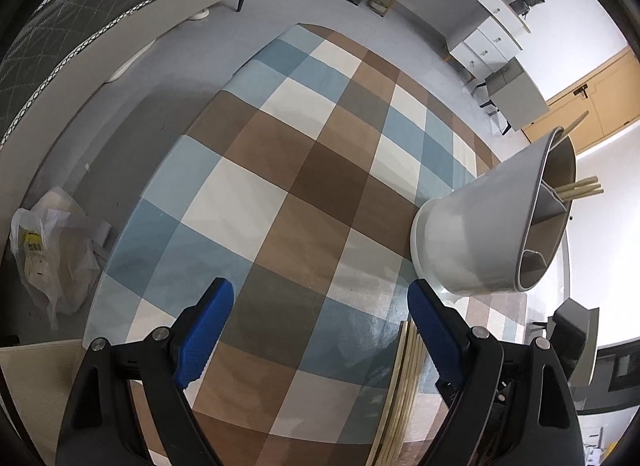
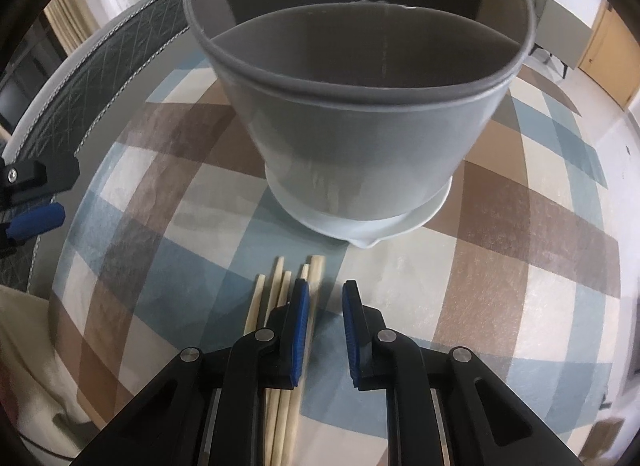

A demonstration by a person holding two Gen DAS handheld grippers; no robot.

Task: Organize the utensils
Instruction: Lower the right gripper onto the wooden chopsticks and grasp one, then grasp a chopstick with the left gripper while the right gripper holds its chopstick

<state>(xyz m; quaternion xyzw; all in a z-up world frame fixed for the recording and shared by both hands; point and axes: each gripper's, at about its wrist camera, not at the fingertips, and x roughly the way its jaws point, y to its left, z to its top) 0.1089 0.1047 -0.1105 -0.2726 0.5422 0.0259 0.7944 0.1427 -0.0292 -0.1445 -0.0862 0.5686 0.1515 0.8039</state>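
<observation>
Here, both tongs gape empty over the table [image 2: 500,306].
Right tongs [image 2: 325,298] hover above loose chopsticks [image 2: 280,290], near the grey utensil holder [image 2: 352,137]; left tongs [image 1: 320,306] spread wide.

**No legible text in either view**

Nothing is reading as a word, brand, number or sign. A plastic bag [image 1: 48,250] is lying on the floor beyond the left edge of the table [image 1: 280,169] in the left wrist view, and it is showing a yellow printed patch with dark marks, too small and blurred to make out. The grey utensil holder [image 2: 360,113] is showing no label on the side facing the right wrist camera.
</observation>
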